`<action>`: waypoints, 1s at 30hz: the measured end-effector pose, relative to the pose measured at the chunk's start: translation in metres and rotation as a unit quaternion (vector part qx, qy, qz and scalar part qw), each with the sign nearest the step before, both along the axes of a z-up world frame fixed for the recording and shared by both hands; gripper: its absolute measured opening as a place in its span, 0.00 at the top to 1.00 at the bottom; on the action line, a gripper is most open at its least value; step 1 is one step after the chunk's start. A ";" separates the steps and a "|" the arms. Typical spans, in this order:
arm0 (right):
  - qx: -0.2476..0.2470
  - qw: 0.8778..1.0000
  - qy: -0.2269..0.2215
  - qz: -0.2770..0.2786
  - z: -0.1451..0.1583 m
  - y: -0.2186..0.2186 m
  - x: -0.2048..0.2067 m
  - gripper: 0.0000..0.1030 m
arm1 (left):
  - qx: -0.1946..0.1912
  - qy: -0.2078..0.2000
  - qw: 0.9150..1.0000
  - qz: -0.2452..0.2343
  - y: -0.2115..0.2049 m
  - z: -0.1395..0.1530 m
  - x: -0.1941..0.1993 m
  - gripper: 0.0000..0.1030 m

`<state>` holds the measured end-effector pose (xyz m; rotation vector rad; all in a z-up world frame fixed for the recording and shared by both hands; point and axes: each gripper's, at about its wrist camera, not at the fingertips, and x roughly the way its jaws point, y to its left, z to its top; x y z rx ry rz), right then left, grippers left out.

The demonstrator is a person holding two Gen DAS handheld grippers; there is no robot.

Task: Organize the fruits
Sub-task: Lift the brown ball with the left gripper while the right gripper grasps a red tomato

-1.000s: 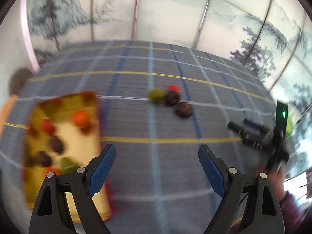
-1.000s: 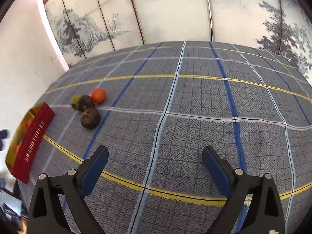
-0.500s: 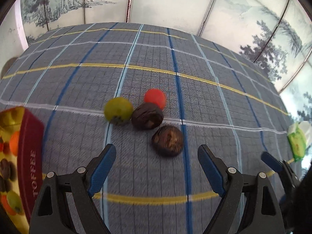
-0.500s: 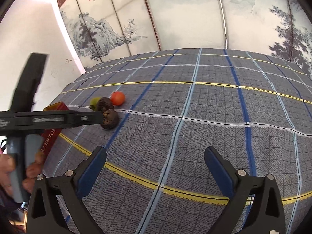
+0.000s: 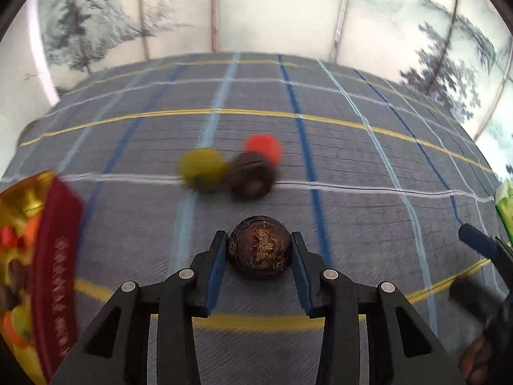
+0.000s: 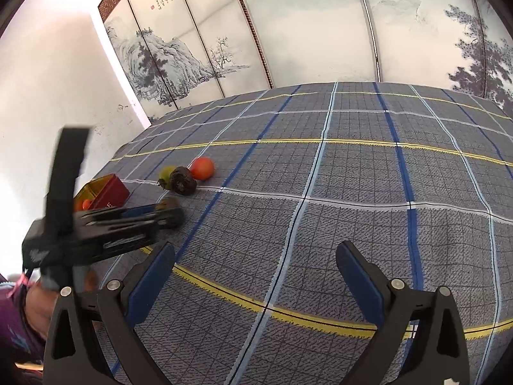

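Between the pads of the left gripper (image 5: 259,250) we find a dark round fruit (image 5: 259,246), clamped on both flanks above the checked cloth (image 5: 352,224). We judge it light, firm and rough-skinned; this hold across its middle suits. At 12 o'clock lie three more fruits (image 5: 231,166); at 9, the red tin (image 5: 61,250). The right gripper (image 6: 255,276) stands wide and empty.

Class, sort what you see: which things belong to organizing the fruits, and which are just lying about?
Job:
left claw gripping the dark brown fruit
green fruit
second brown fruit
orange fruit
red box holding fruits

Lying about:
plaid tablecloth
painted screen
green packet
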<state>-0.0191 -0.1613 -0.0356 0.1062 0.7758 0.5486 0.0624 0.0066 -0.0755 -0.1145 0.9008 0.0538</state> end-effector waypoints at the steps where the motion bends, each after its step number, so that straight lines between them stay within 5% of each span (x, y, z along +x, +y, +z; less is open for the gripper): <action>1: -0.001 1.000 0.000 0.000 0.000 0.000 0.000 0.03 | -0.012 -0.006 1.000 0.008 0.009 0.002 -0.007 0.61; 10: 0.033 0.998 0.049 0.035 0.003 0.008 0.025 0.05 | -0.050 -0.031 0.997 0.052 0.058 -0.005 -0.025 0.61; 17: 0.087 0.987 0.100 0.091 0.006 0.063 0.090 0.40 | -0.043 -0.018 0.997 0.054 0.055 -0.008 -0.024 0.61; 30: -0.032 0.986 0.142 0.081 -0.017 0.150 0.145 0.53 | -0.068 -0.026 0.995 0.067 0.064 -0.009 -0.027 0.61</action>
